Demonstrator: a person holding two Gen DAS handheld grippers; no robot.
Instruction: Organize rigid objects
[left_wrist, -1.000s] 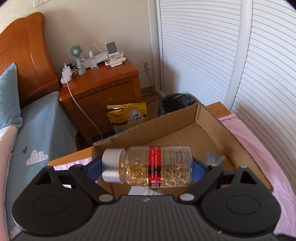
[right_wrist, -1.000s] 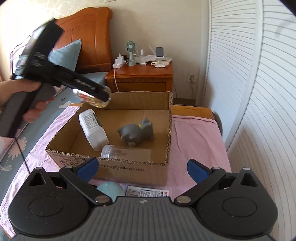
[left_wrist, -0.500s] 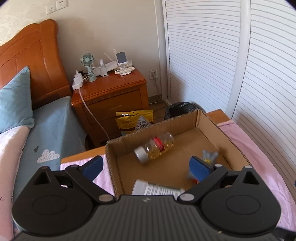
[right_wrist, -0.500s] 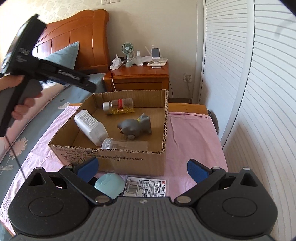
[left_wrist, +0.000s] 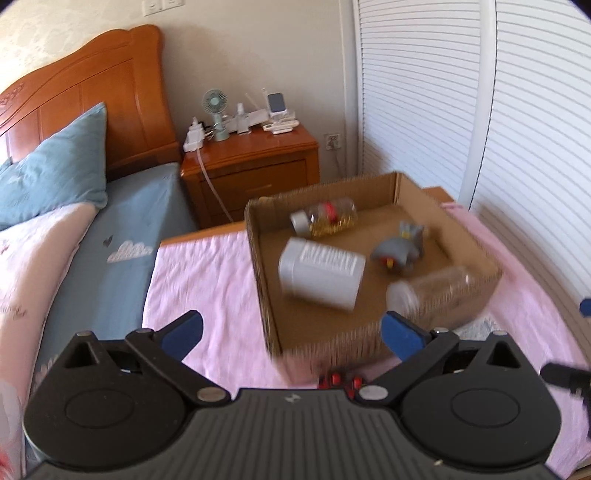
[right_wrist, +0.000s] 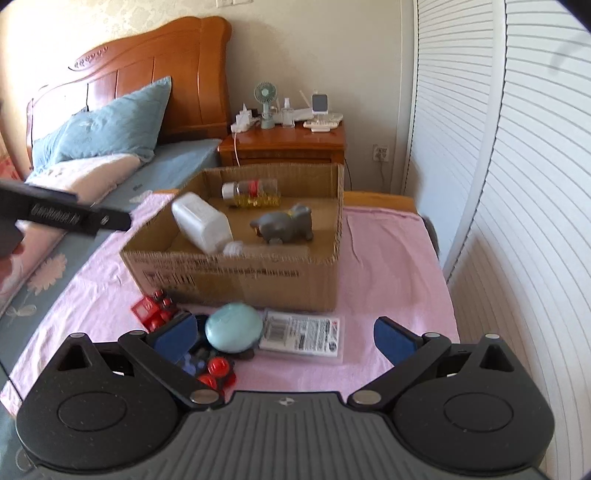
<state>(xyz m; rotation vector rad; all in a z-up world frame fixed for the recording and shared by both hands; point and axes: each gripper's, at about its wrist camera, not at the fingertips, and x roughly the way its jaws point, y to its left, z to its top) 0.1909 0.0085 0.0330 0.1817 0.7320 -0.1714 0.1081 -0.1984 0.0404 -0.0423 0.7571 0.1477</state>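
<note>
— What does the right wrist view show that the left misses?

— Nearest, a pale blue egg (right_wrist: 233, 326), a labelled packet (right_wrist: 301, 332) and red toys (right_wrist: 155, 306) on the pink cloth (right_wrist: 388, 258), just before the cardboard box (right_wrist: 236, 273). The left view catches only a red sliver of that.

— And inside the box?

— A white bottle (left_wrist: 321, 273), a grey toy (left_wrist: 400, 247), a clear jar (left_wrist: 432, 293) (blurred), then the capsule bottle (left_wrist: 325, 219) by the far wall.

— The fingers?

— The left gripper (left_wrist: 291, 332) is opening wide, nothing between. The right gripper (right_wrist: 284, 336) is spread wide, empty.
</note>
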